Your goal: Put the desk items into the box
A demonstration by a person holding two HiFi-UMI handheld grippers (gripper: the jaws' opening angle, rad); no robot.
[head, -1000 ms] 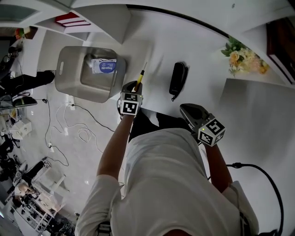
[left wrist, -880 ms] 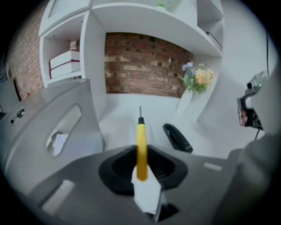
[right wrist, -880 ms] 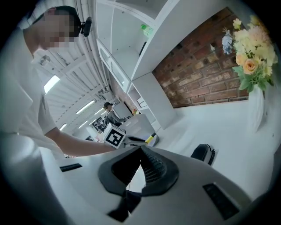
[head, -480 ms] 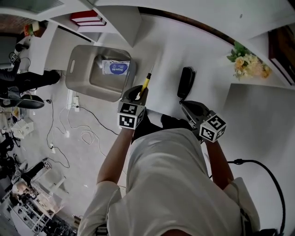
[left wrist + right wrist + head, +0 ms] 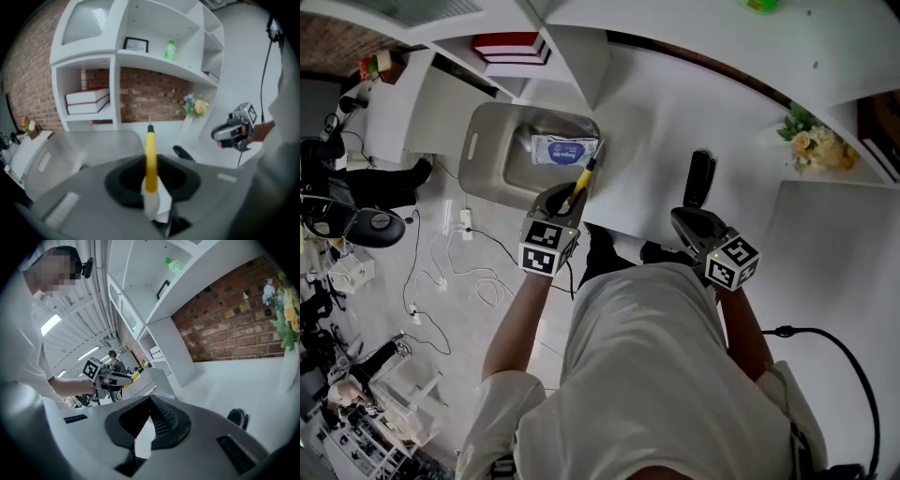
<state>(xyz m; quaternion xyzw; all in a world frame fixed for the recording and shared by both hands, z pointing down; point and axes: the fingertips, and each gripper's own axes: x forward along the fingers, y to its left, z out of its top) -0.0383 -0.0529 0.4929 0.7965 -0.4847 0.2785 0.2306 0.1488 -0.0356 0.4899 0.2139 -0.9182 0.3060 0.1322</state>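
Risk from here: we grip the yellow pen [image 5: 581,178] only by its tail, so it could pivot or slip and strike the grey box's [image 5: 478,155] rim instead of dropping in. The left tool [image 5: 568,197] is clamped on the pen at the box's corner. The right tool [image 5: 686,221] is closed and empty.

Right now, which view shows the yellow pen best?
The left gripper view: the yellow pen stands upright, close and centred, clamped by the left gripper. The head view shows it small, near the box rim. The right gripper view shows only a distant yellow tip.
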